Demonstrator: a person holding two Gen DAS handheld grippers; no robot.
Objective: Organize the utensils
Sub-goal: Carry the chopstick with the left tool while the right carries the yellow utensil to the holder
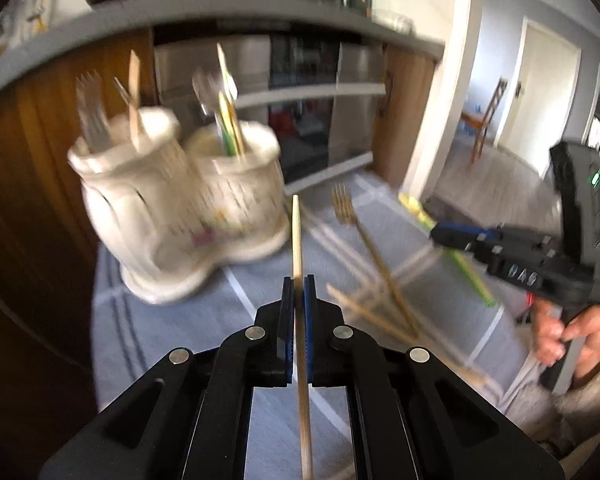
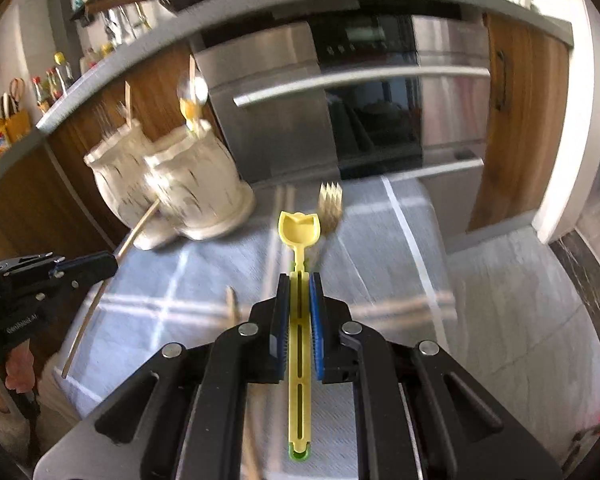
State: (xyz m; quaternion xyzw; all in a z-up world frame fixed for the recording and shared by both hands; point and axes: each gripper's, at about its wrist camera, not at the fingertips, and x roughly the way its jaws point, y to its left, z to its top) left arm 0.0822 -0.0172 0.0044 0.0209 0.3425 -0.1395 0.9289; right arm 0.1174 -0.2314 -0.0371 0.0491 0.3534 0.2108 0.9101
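Left-held item: thin pale wooden chopstick (image 1: 297, 236), clamped between the blue pads of the left gripper (image 1: 299, 280); lower centre of the left wrist view.
Chopstick axis: long axis runs along the gripper's line, tip pointing toward the upper centre of the frame, tail passing back under the gripper body.
Right-held item: yellow plastic spoon with a tulip-shaped bowl and slotted handle (image 2: 299, 232), clamped in the right gripper (image 2: 299, 280); lower centre of the right wrist view.
Spoon axis: long axis along the gripper's line, bowl forward toward the upper centre, green-tipped handle end toward the bottom edge.
Destination: white ceramic two-compartment utensil holder (image 1: 172, 200), upper left of both views, already holding forks, spoons and sticks.
Remaining items: gold metal fork (image 1: 346, 208) and loose wooden chopsticks (image 1: 372, 312) lying on the grey-blue striped cloth over the surface (image 1: 172, 320), right of centre.
Risk, pivot: the chopstick is gripped near mid-length on a narrow contact; it may swing or slip out.
Risk, insertion: the compartments are crowded; a tip may catch on standing utensils and miss.
Risk, holder: a sideways push on the rim could tip it.
Risk, collision: both grippers carry long items toward one target and may cross.
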